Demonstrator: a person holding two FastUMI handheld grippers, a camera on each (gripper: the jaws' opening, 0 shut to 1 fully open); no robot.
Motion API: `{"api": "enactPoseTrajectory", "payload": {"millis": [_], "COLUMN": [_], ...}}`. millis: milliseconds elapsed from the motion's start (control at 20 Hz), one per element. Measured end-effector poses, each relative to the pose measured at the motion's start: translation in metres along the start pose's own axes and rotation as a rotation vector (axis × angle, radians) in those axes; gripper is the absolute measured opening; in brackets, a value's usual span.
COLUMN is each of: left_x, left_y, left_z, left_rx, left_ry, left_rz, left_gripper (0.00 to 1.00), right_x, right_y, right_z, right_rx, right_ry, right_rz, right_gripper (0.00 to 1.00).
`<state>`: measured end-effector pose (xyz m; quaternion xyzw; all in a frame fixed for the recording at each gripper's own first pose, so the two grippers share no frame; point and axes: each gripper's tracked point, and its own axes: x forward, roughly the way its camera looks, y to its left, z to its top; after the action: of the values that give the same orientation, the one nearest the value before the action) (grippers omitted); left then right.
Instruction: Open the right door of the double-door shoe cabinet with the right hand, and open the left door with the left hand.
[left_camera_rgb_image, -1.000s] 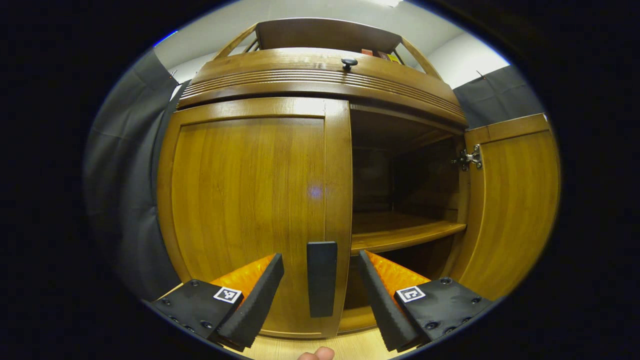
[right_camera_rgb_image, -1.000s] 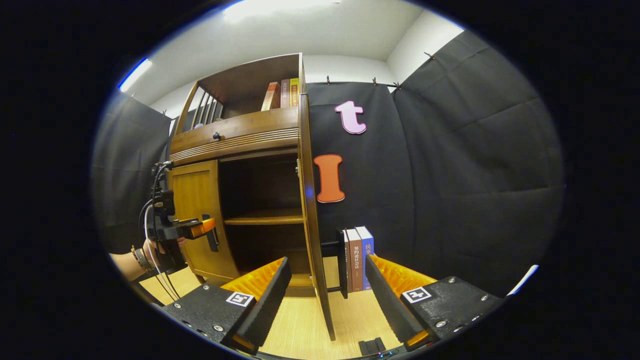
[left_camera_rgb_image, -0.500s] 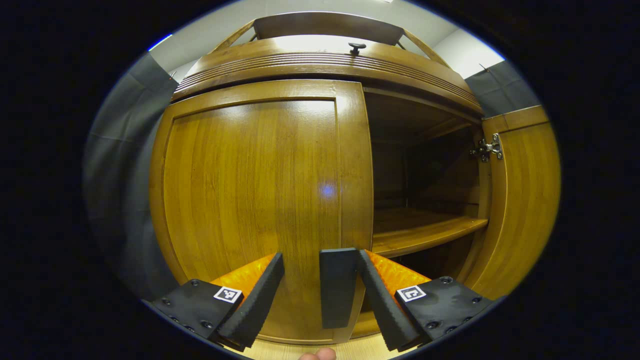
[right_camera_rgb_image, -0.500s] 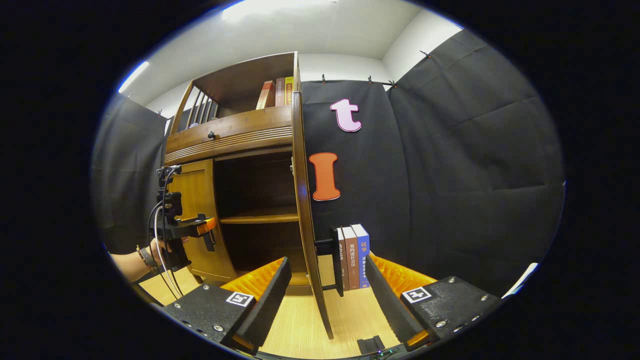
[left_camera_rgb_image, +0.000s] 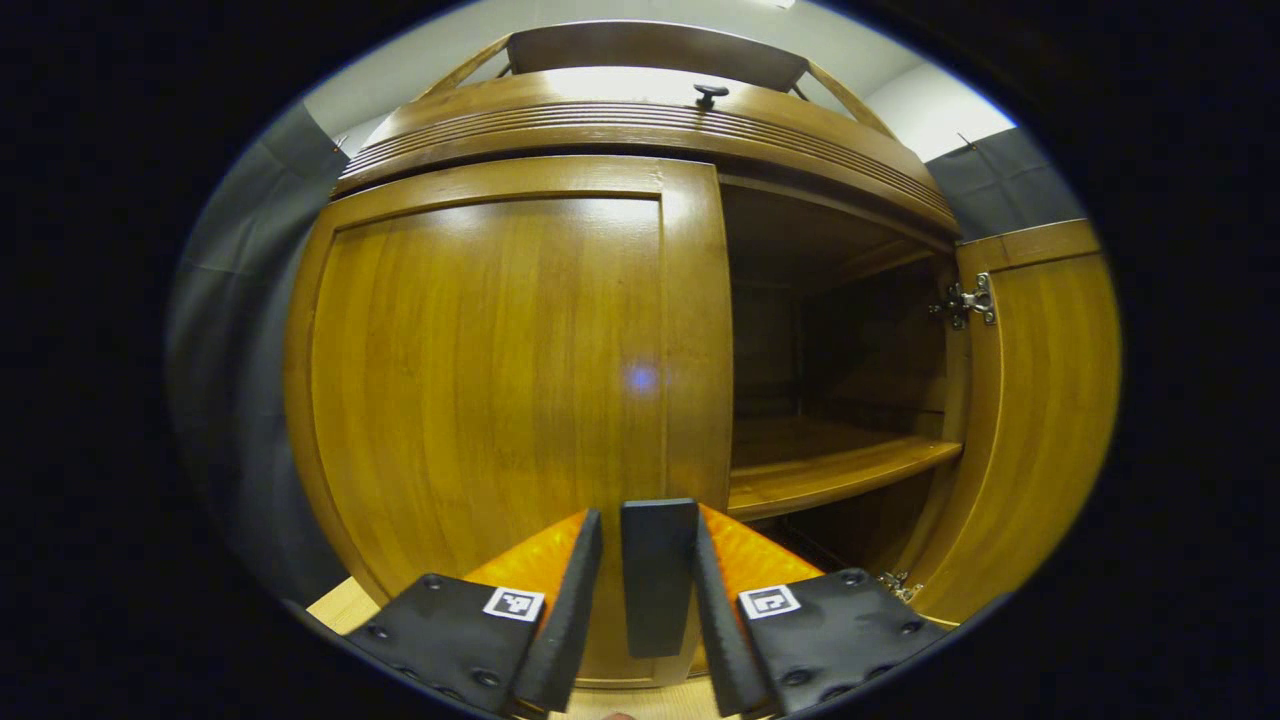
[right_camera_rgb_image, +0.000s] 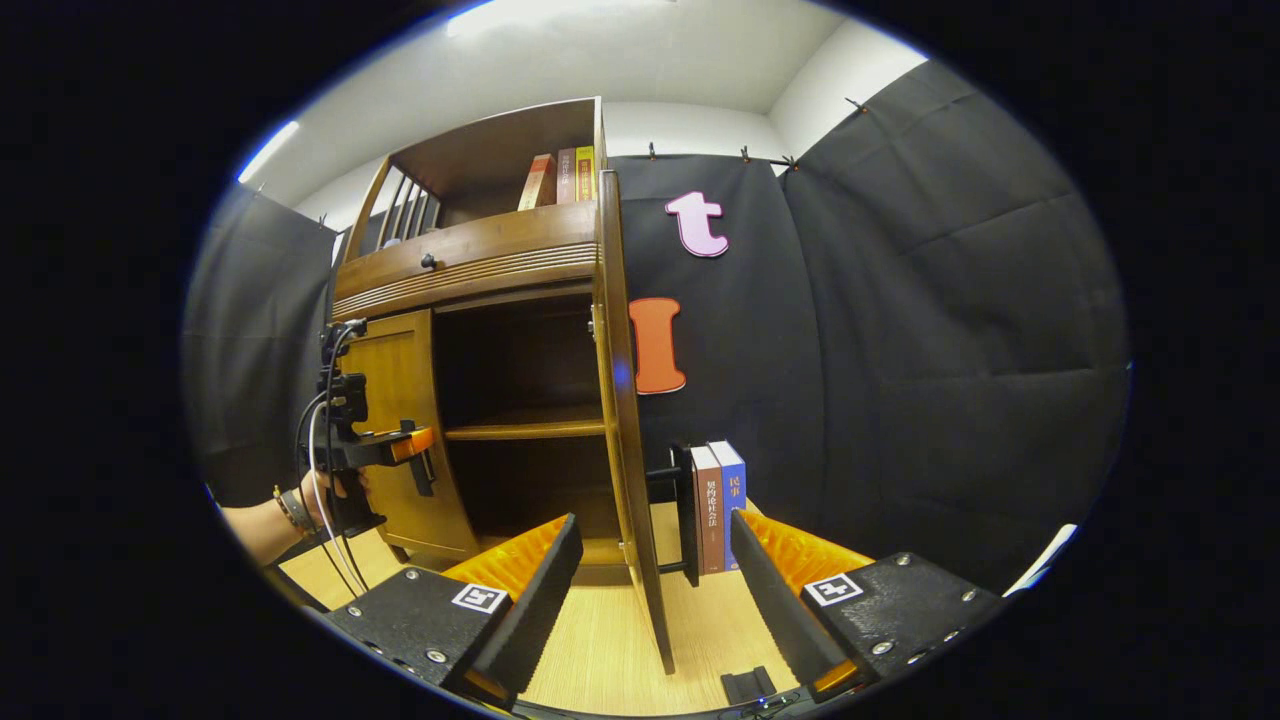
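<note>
Here the left gripper (left_camera_rgb_image: 645, 585) jaws clamp the handle (left_camera_rgb_image: 655, 575); right gripper (right_camera_rgb_image: 655, 590) jaws gape empty.

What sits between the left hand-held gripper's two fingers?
In the left gripper view, the left door's handle stands upright between the left hand-held gripper fingers, which sit close on either side of it.

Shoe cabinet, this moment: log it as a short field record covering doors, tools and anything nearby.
left door: closed
left door handle: between the left tool fingers, which sit close on both sides; contact unclear
right door: swung wide open
right tool: open, holding nothing, door edge between its fingers
cabinet inside: shelf, bare
beside cabinet: books standing on the floor
</note>
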<state>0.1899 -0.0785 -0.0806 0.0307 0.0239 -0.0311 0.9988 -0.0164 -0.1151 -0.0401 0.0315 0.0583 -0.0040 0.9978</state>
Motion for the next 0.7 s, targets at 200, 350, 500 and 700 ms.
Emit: {"api": "enactPoseTrajectory", "payload": {"millis": [200, 350, 500, 700], "left_x": [0.0, -0.009, -0.033, -0.062], "left_y": [0.001, 0.001, 0.002, 0.008], "left_z": [0.0, -0.002, 0.002, 0.001], "left_rx": [-0.022, -0.019, -0.011, -0.002], "left_ry": [0.007, 0.027, 0.015, 0.042], "left_rz": [0.025, 0.023, 0.039, 0.038], "left_gripper": [0.37, 0.37, 0.37, 0.37], "right_x": [-0.008, -0.011, -0.012, -0.012], "right_y": [0.005, 0.004, 0.005, 0.014], "right_z": [0.005, 0.004, 0.002, 0.004], "right_rx": [-0.001, 0.004, 0.011, 0.013], "right_ry": [-0.005, -0.004, -0.002, -0.009], "right_rz": [0.007, 0.001, -0.007, 0.013], "right_gripper": [0.92, 0.92, 0.92, 0.92]}}
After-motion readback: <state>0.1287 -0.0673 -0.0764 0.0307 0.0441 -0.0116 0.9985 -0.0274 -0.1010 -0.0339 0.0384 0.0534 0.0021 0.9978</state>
